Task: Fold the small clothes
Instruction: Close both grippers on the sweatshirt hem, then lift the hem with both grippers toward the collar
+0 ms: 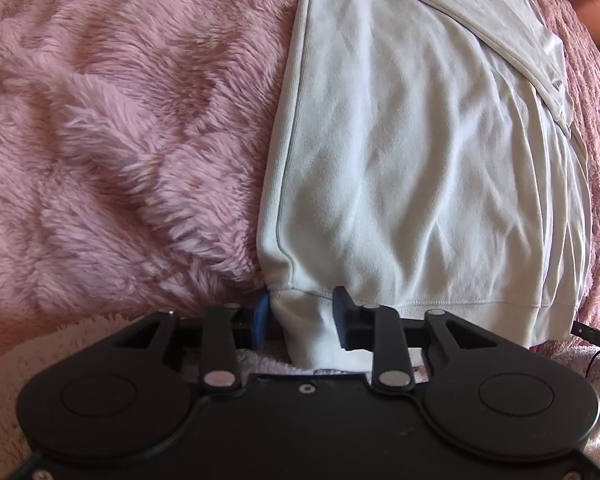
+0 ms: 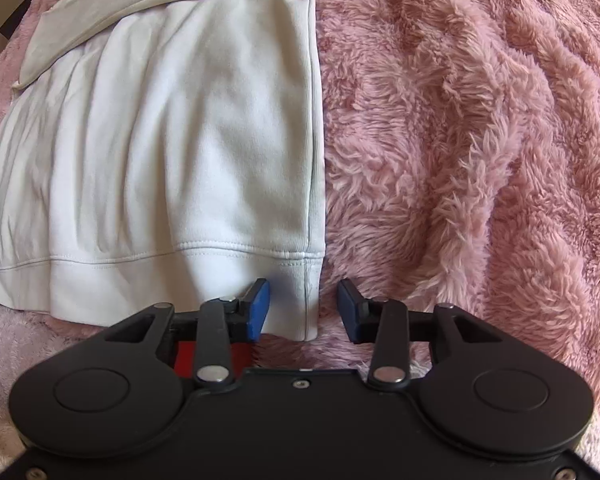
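The white garment (image 1: 412,152) lies flat on a pink fluffy blanket (image 1: 112,140), partly folded already, with a sleeve (image 1: 512,28) laid diagonally across its far end. In the left wrist view it fills the centre and right of the frame; in the right wrist view it fills the centre and left. Its long axis runs from the bottom of each frame toward the top, so it points straight away from both tools, with the hem band (image 2: 148,280) lying crosswise at the near end. The left hand-held gripper (image 1: 300,320) straddles the near left corner of that hem: one blue pad sits at the outer edge, the black finger sits on top of the cloth, and the corner lies between them. The gap is narrow, but I cannot tell whether the pads press on the fabric. The right hand-held gripper (image 2: 302,308) straddles the near right corner likewise, its left pad over the cloth and its right pad over the blanket, with clear daylight on the outer side, so it reads as not clamped. Both stand equally near, one per corner. Judgement: the coming move is a lift of the hem away along the long axis.
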Tool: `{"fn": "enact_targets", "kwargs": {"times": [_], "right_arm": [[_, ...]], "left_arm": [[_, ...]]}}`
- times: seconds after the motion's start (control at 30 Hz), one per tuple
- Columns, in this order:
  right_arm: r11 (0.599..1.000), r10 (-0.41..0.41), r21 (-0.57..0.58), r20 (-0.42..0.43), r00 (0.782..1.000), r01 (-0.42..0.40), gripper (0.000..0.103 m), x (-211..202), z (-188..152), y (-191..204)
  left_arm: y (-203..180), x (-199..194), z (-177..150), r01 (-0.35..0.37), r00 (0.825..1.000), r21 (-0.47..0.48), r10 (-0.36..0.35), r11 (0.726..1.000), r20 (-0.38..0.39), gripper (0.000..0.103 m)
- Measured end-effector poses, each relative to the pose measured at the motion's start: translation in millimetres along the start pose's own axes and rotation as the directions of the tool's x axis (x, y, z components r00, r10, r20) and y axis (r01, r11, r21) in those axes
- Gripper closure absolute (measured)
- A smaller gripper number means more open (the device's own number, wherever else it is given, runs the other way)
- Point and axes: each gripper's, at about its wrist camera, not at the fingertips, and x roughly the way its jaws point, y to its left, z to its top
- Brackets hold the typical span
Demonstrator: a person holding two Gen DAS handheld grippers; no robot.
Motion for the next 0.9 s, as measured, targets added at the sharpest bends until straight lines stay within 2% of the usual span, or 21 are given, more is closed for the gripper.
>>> {"fn": "enact_targets", "kwargs": {"times": [0.03, 0.1, 0.27, 0.43, 0.53, 0.67, 0.9], "right_arm": [[1.000, 0.015, 0.008, -0.009, 1.000, -0.015, 0.092, 2, 0, 0], [1.000, 0.024, -0.001, 0.002, 1.000, -0.024, 0.093, -1, 0, 2], [0.992, 0.110, 0.058, 0.060, 0.992, -0.114, 0.094, -26, 4, -7], [0.968, 0.207, 0.110, 0.162, 0.965, -0.227, 0.094, -57, 19, -10], [0.955, 0.244, 0.107, 0.243, 0.939, -0.276, 0.094, -72, 33, -6], [0.944, 0.255, 0.113, 0.349, 0.902, -0.310, 0.095, -85, 63, -1], [0.919, 0.234, 0.151, 0.537, 0.811, -0.365, 0.095, -100, 138, -12]], "left_arm": [[5, -2, -1, 0.023, 1.000, -0.015, -0.023, 1.000, 0.000, 0.096], [11, -8, -4, 0.066, 0.998, -0.038, -0.065, 0.997, 0.011, 0.100], [13, -36, -5, 0.183, 0.982, -0.028, -0.181, 0.983, 0.061, 0.101], [5, -69, 12, 0.272, 0.953, 0.014, -0.271, 0.962, 0.135, 0.101], [-3, -85, 29, 0.314, 0.931, 0.038, -0.316, 0.949, 0.183, 0.101], [-17, -104, 68, 0.369, 0.890, 0.068, -0.373, 0.927, 0.262, 0.101], [-28, -119, 170, 0.405, 0.838, 0.063, -0.398, 0.912, 0.372, 0.101]]}}
